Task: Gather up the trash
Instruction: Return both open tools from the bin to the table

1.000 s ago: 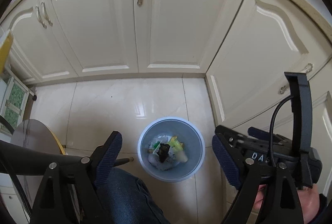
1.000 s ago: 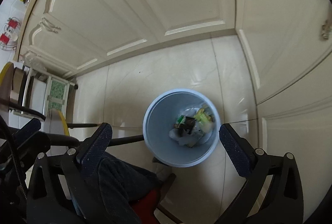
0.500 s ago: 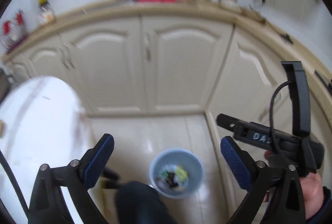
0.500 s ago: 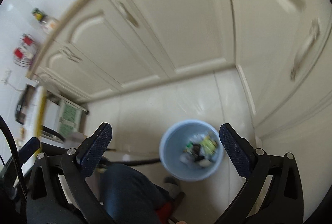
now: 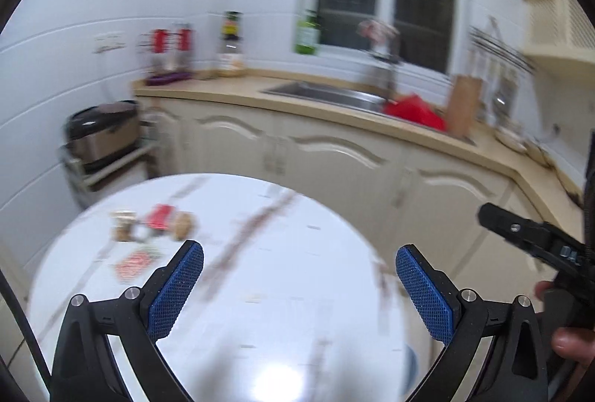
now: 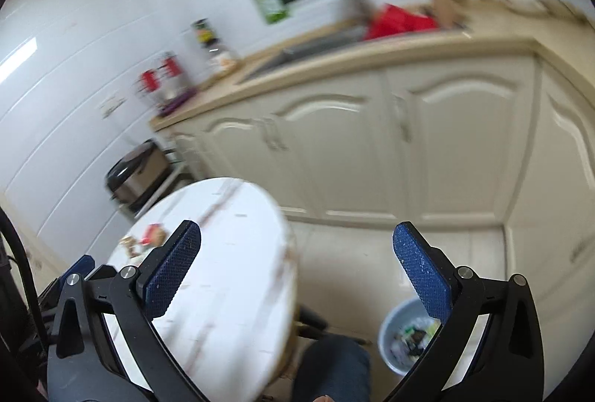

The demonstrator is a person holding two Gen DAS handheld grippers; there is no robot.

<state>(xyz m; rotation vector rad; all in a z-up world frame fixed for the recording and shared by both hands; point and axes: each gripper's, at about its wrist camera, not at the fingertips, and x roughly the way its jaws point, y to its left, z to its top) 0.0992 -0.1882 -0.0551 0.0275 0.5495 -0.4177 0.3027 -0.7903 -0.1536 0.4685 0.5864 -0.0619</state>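
Both grippers are hanging over the round white table [image 5: 297,275] with nothing in them: the left gripper [image 5: 299,285] has just been spreading its jaws and is now showing them wide apart with only tabletop between the blue pads, and the right gripper [image 6: 297,266] is likewise standing wide apart and empty. The remaining trash [image 5: 154,227] is lying ahead and to the left of the left gripper's left finger, a small blurred cluster of a red wrapper and a couple of tan, roundish scraps, with a flat red-printed piece of paper [image 5: 135,262] just nearer, close beside that finger. The step in hand looks like reaching for the next piece, and it would go best with the left gripper, which is nearer: swinging left and forward, tilting the fingers down so one pad slides under a crumpled edge, since thin wrappers on a glossy, marble-veined top are likely to skate away. The flat paper will probably need pinching at a lifted corner. The pale blue round bin [image 6: 409,338], smooth plastic and already holding crumpled wrappers, is sitting on the shiny floor tiles below the right gripper's right finger, beside the person's denim knee [image 6: 331,364].
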